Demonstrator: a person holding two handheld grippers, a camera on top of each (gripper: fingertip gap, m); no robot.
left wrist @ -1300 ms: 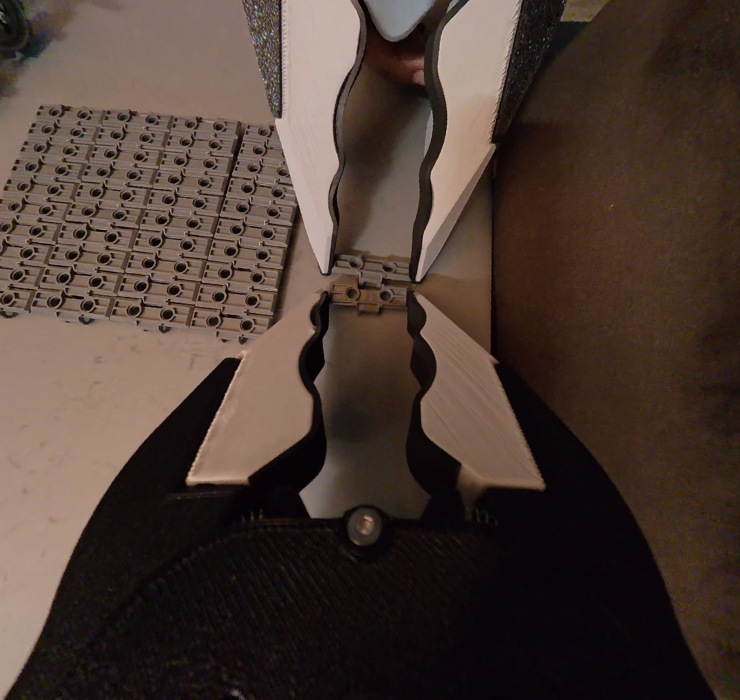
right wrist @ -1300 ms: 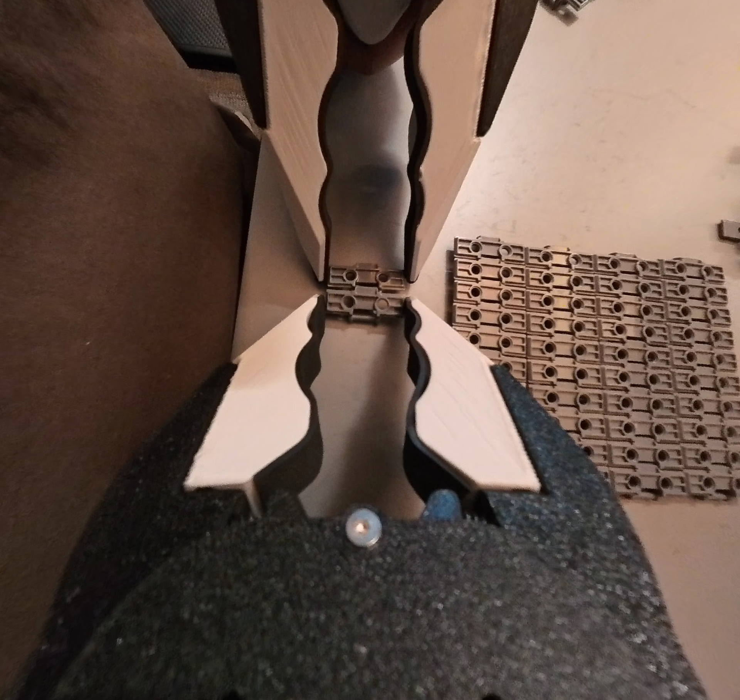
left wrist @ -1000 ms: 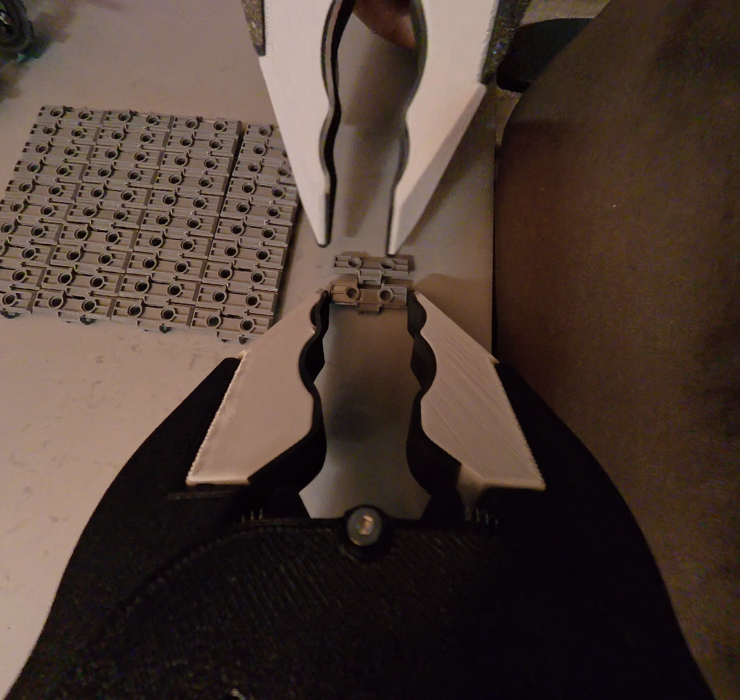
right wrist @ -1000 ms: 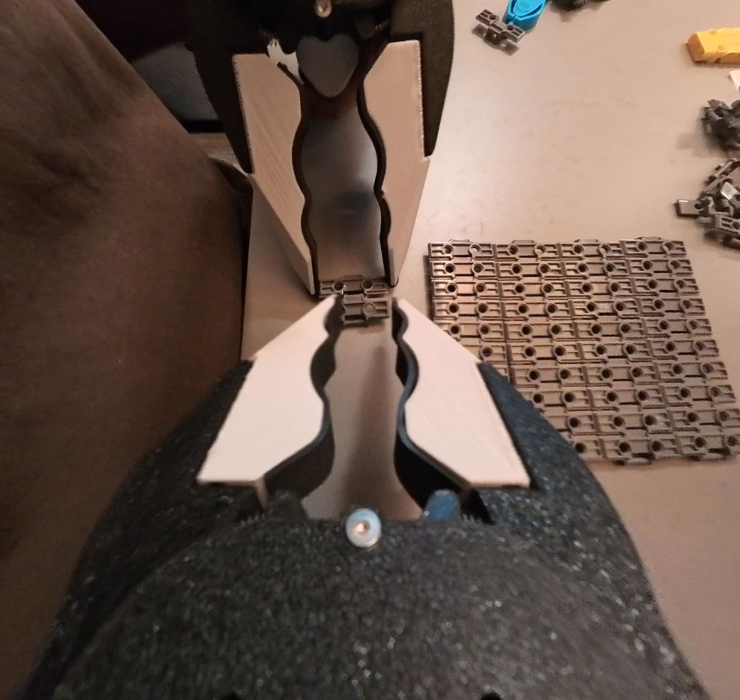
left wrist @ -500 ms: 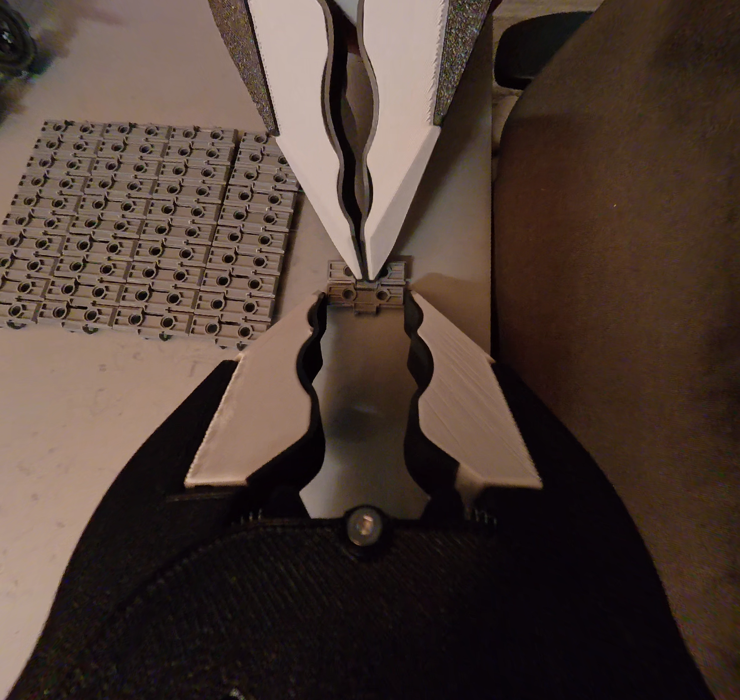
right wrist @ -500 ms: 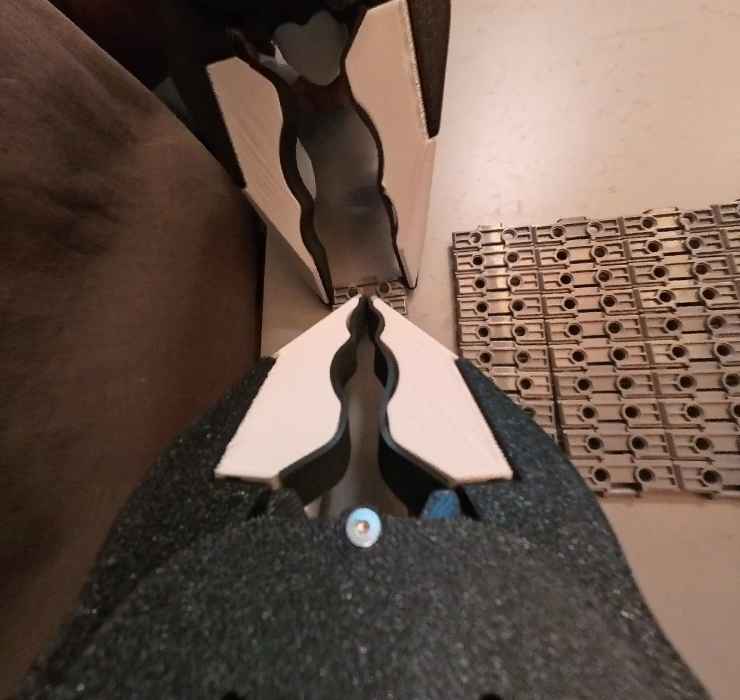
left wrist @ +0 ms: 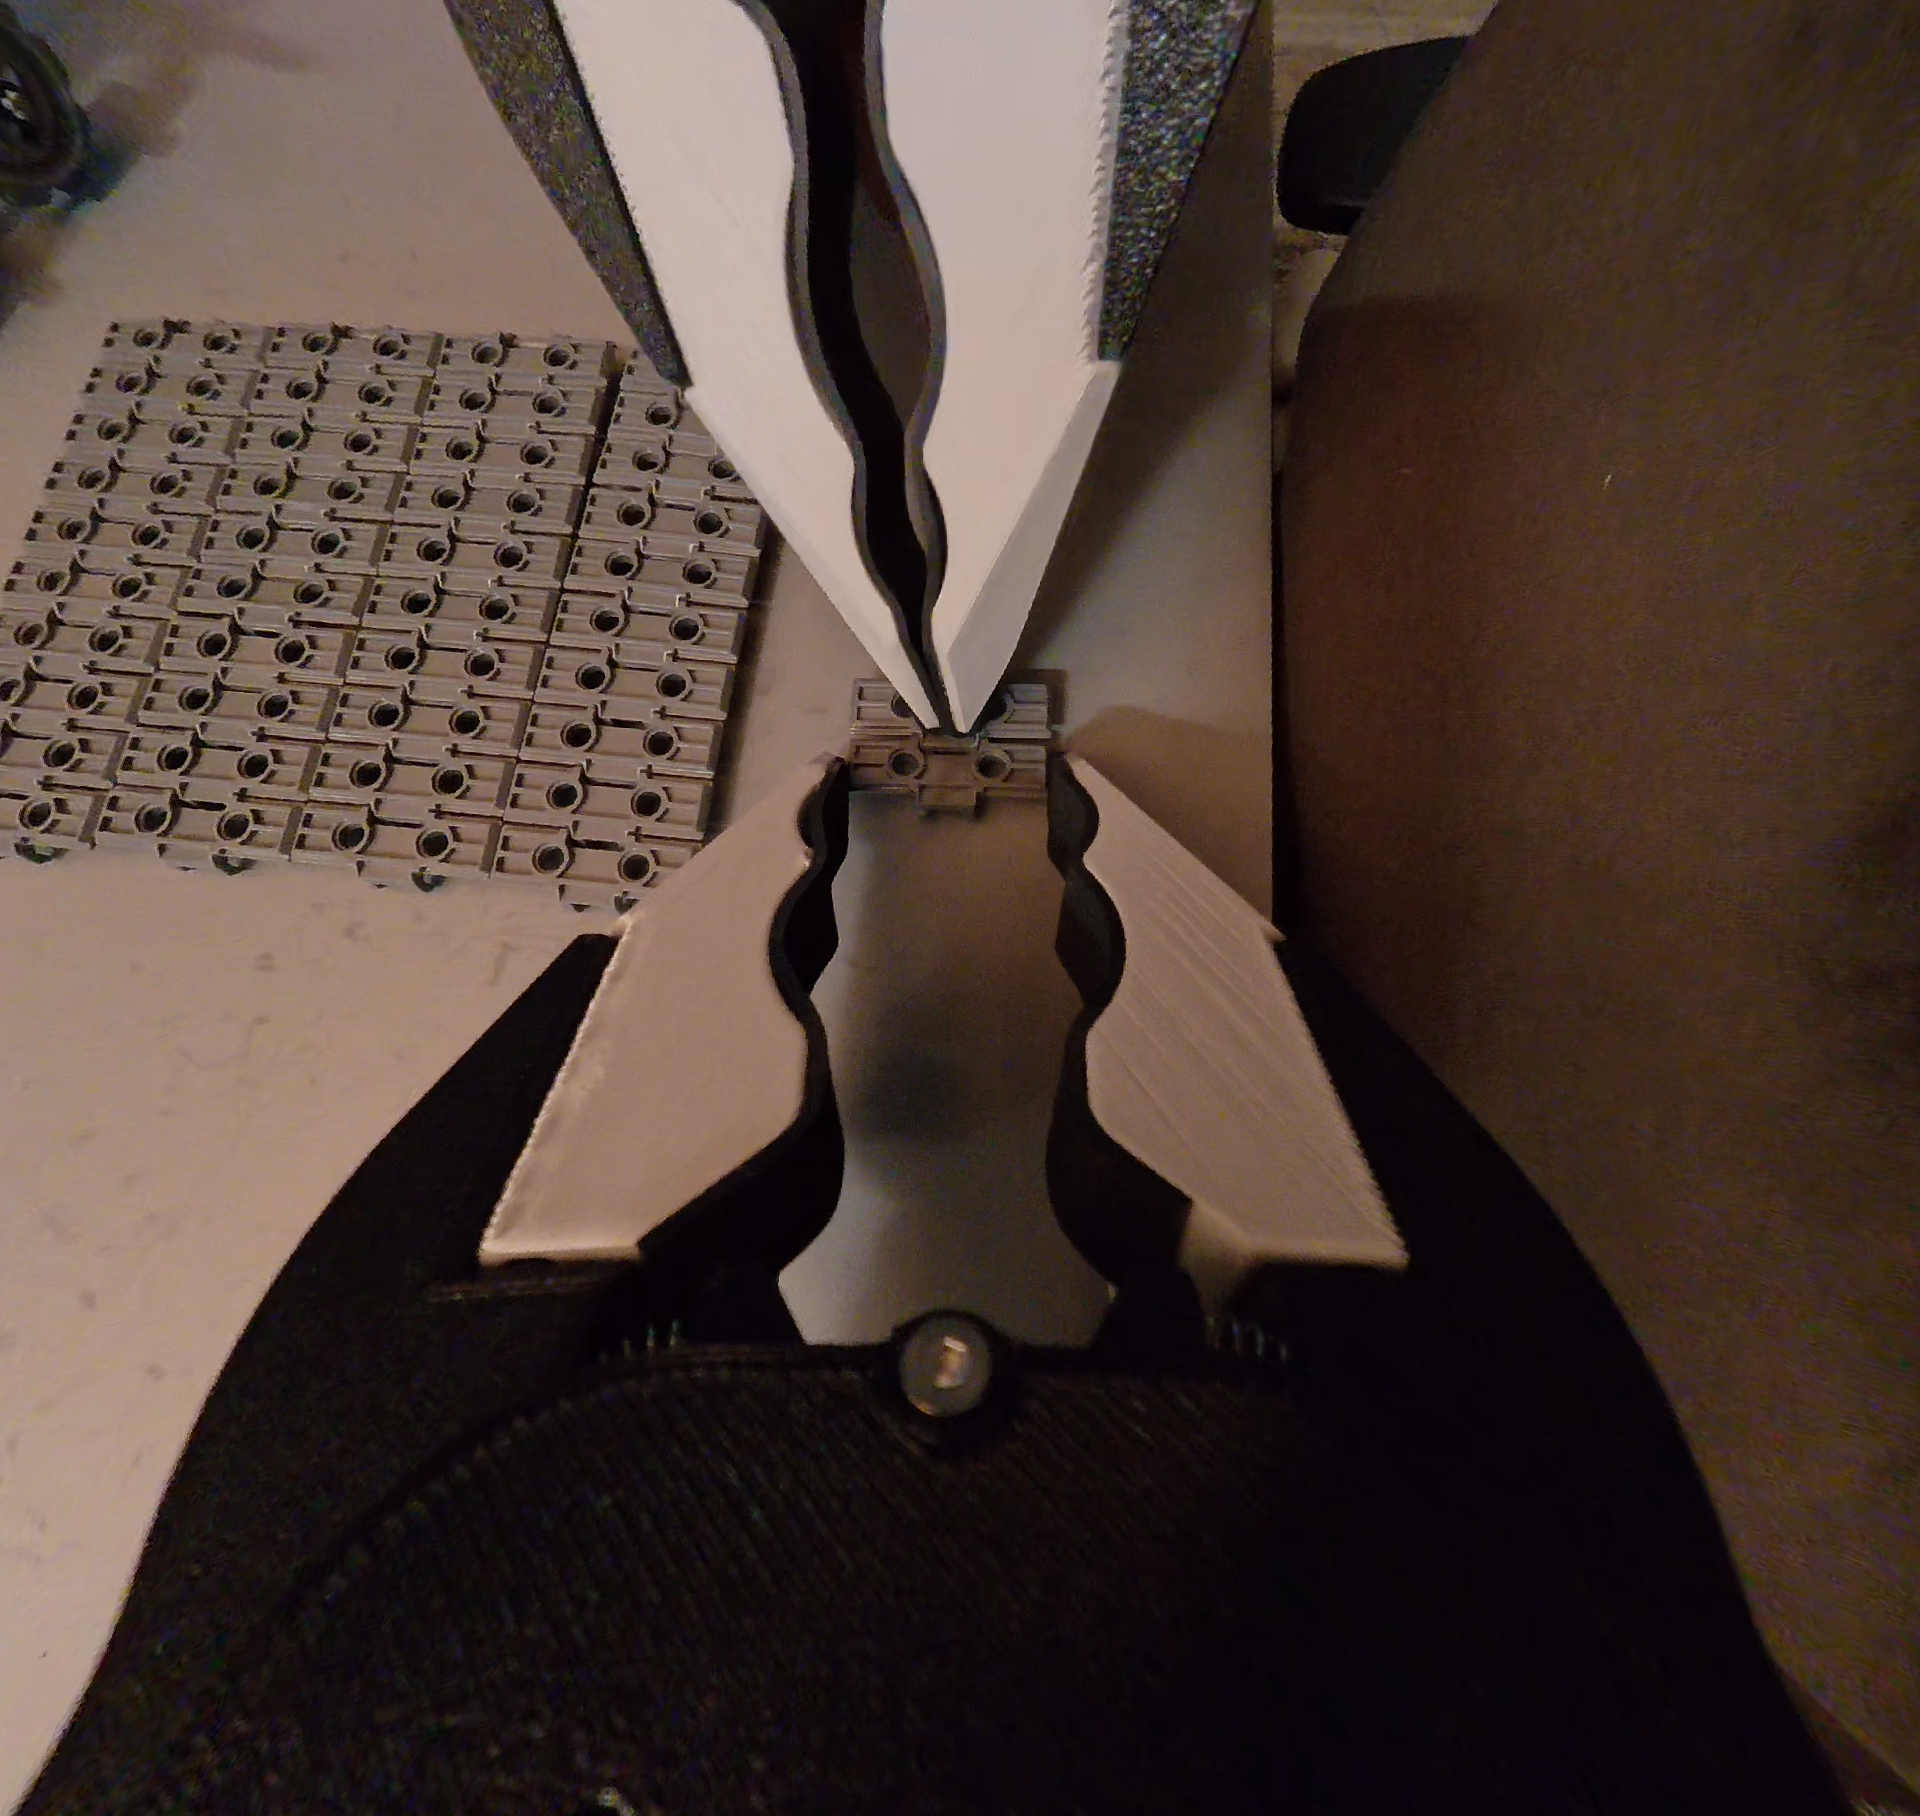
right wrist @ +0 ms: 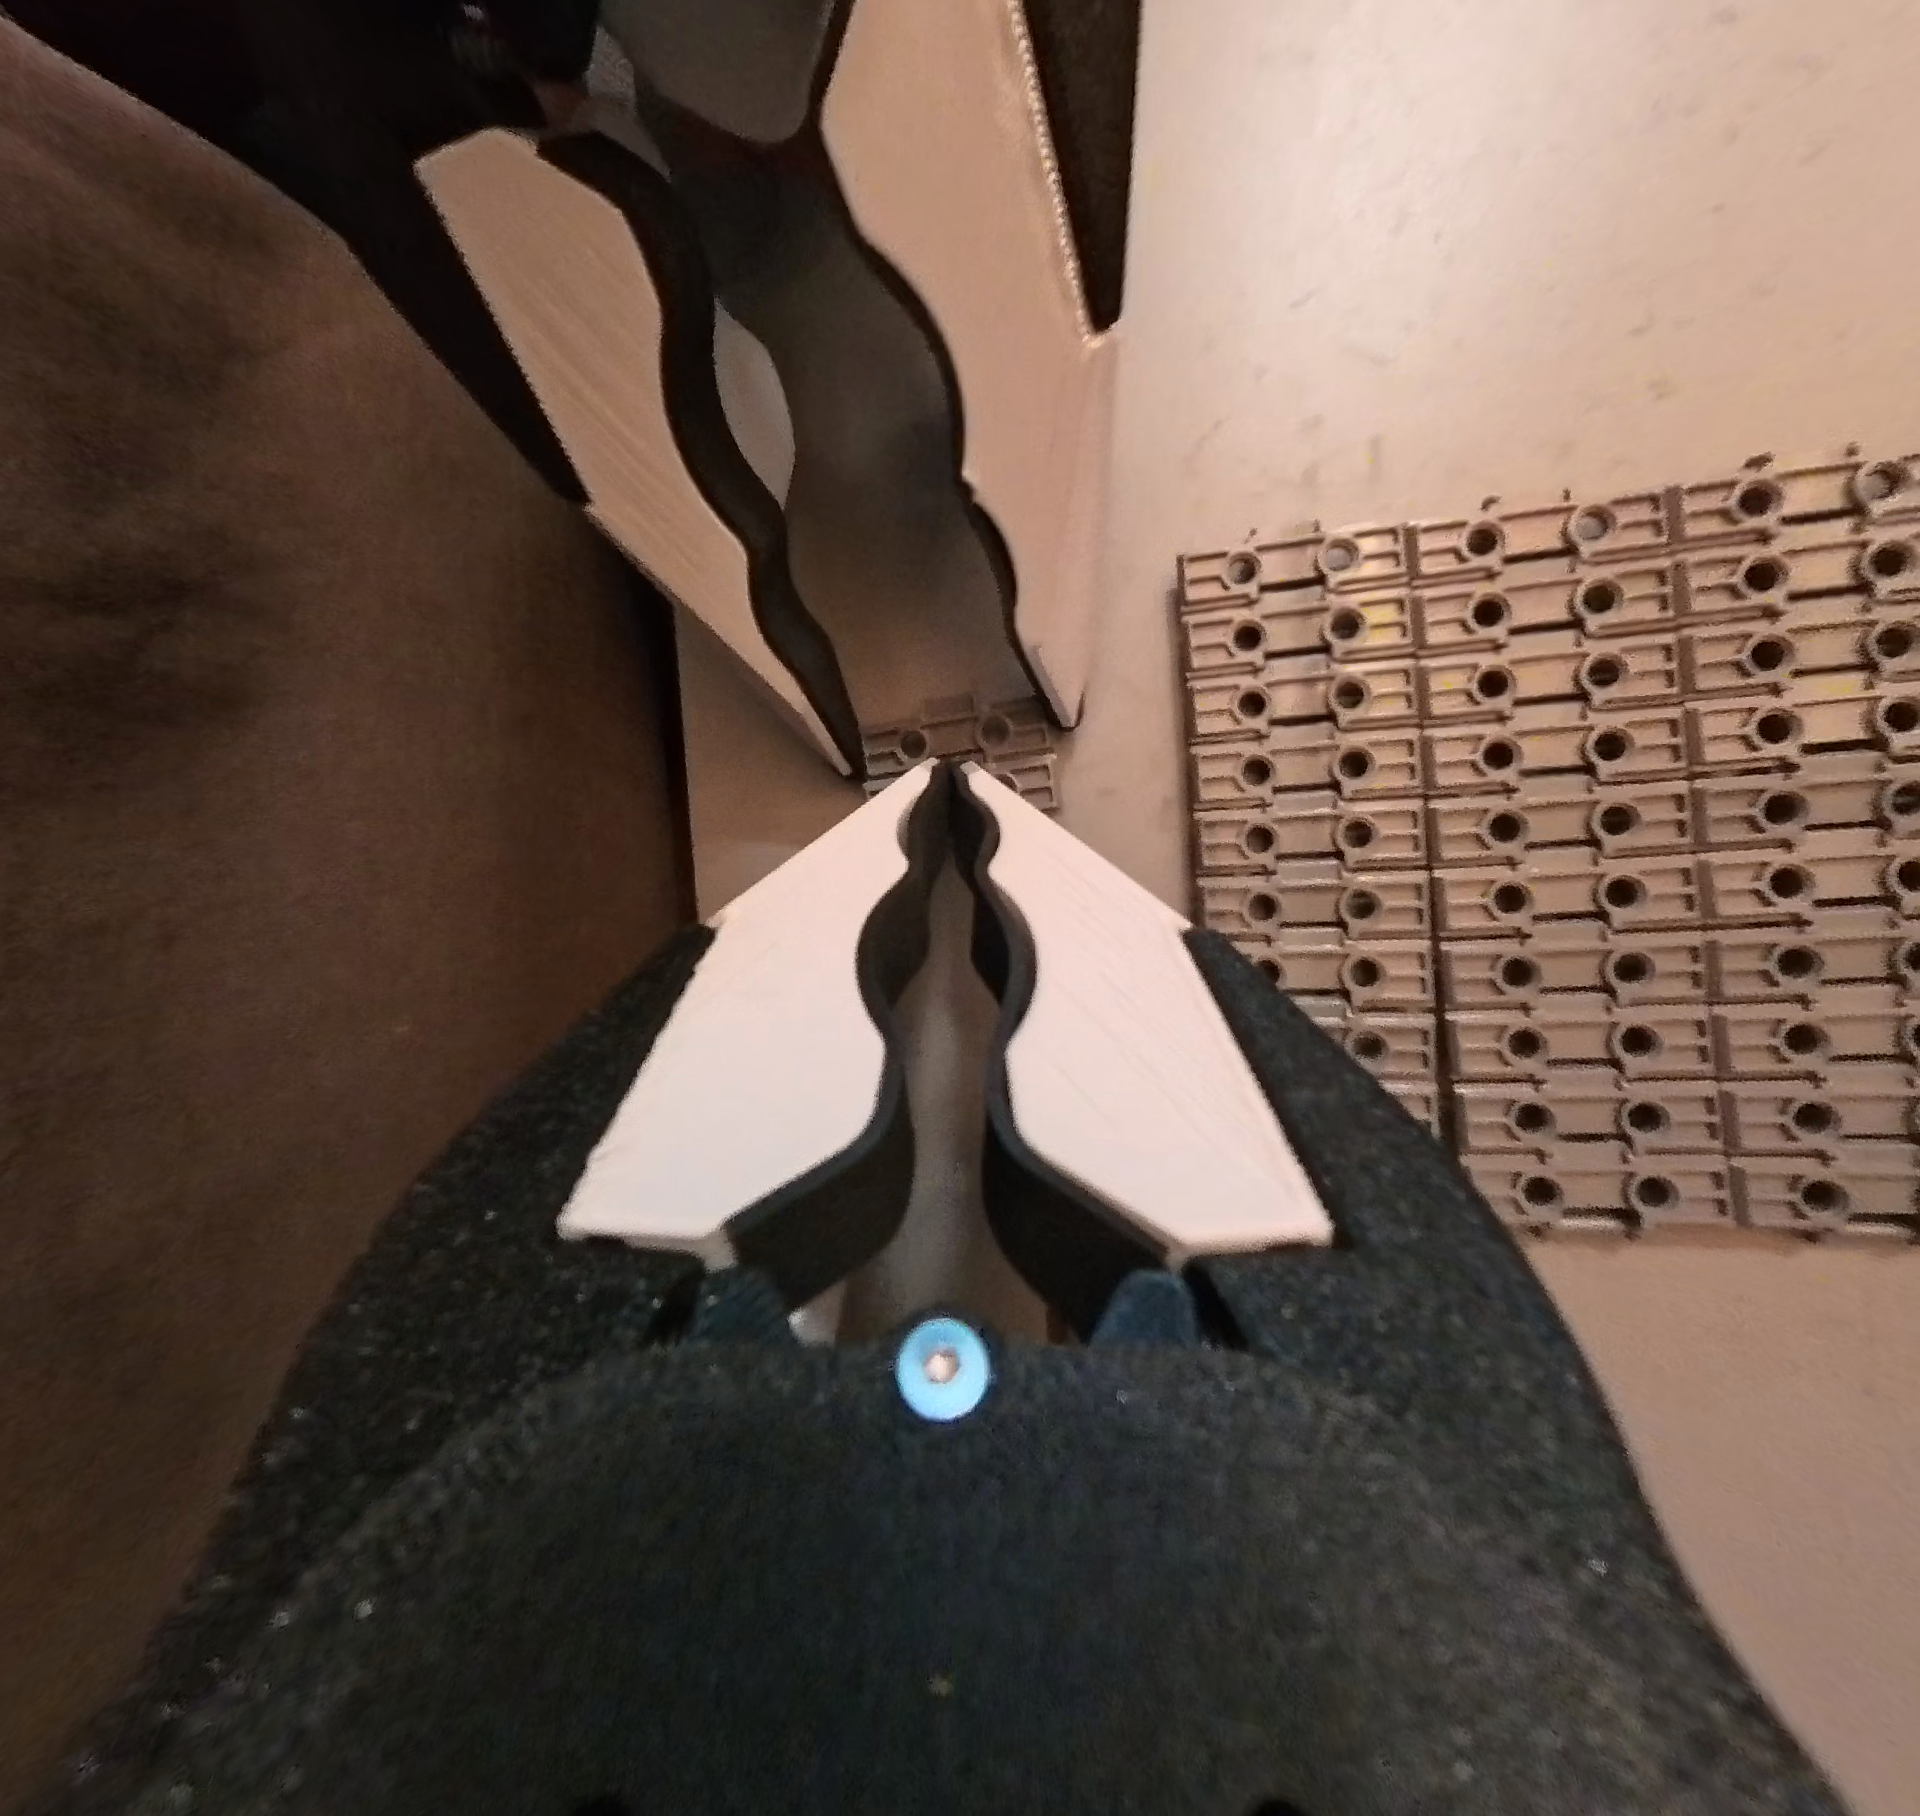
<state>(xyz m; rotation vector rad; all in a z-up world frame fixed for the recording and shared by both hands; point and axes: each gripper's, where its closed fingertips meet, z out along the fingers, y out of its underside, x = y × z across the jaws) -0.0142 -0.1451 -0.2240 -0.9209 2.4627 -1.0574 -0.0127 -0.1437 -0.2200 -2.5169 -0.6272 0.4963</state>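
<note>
A small grey link piece (left wrist: 951,753), two short rows of holed segments joined side by side, sits clamped between the tips of the left gripper (left wrist: 948,779), whose white fingers (left wrist: 675,1039) stand apart by just the width of the piece and grasp its near row by both ends. The far row juts forward beyond those tips. Onto the middle of that far row presses the right gripper (left wrist: 940,722), coming from straight ahead with its jaws clenched to a point, nothing showing between them. In the right wrist view the same meeting is seen from the other side: the right gripper (right wrist: 943,774) with tips closed together touches the link piece (right wrist: 961,753), and the left gripper (right wrist: 951,727) beyond grips it by the ends.

Left of the left jaws, and right of the right jaws, a large flat mat of the same grey links (left wrist: 353,603) lies on the pale table (left wrist: 208,1039), near but apart from the held piece. On the opposite side of both jaws is a broad dark brown surface (left wrist: 1610,727), past the table's edge
</note>
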